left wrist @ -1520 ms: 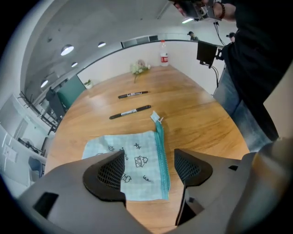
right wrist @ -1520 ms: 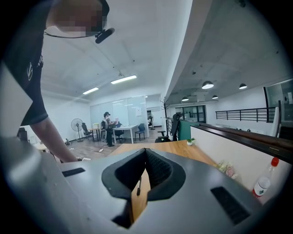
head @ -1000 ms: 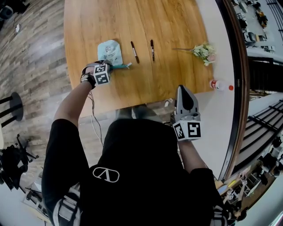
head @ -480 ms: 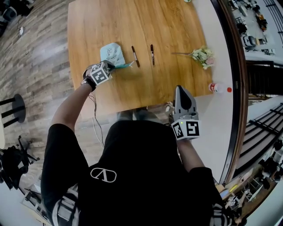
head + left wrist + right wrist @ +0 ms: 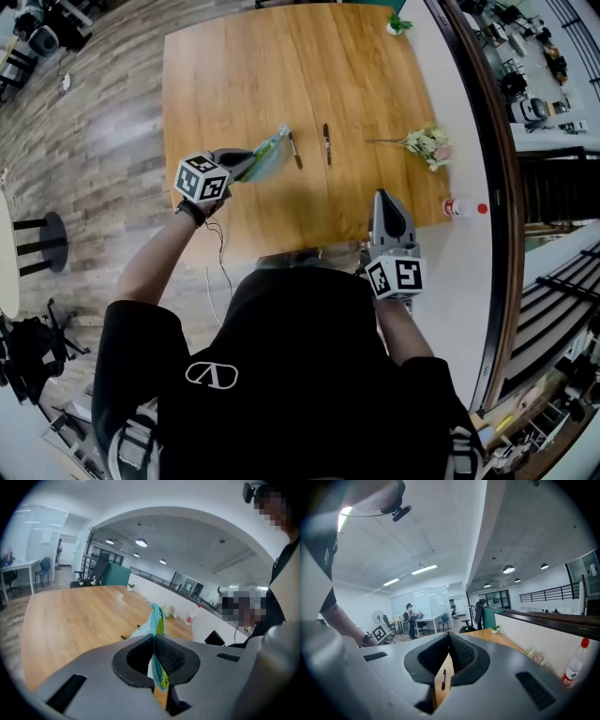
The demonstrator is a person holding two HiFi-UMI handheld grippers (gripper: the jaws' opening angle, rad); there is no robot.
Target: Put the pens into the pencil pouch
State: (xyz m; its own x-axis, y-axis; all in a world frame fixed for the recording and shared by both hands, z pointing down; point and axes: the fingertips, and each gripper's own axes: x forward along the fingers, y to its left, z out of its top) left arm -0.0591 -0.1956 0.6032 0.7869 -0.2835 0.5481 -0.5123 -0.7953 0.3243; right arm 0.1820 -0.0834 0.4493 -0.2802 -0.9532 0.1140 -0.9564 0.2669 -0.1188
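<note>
My left gripper [image 5: 250,162] is shut on the edge of the pale blue pencil pouch [image 5: 268,155] and holds it in the air above the wooden table [image 5: 234,75]. In the left gripper view the pouch [image 5: 156,620] stands on edge, pinched between the two pads. Two dark pens lie on the table just right of the pouch, one [image 5: 293,150] close to it and the other [image 5: 326,143] further right. My right gripper [image 5: 382,197] hovers over the table's near edge, shut and empty. Through its jaw gap one pen [image 5: 443,678] shows.
A small bunch of pale flowers [image 5: 427,142] lies at the table's right side. A red-capped bottle [image 5: 461,207] lies beyond the right edge on the white ledge. A little potted plant [image 5: 398,21] stands at the far right corner. Wood floor lies to the left.
My left gripper has risen and rolled, and has lifted the pouch off the table where it lay flat. The right gripper has hardly moved. Both pens lie as before.
</note>
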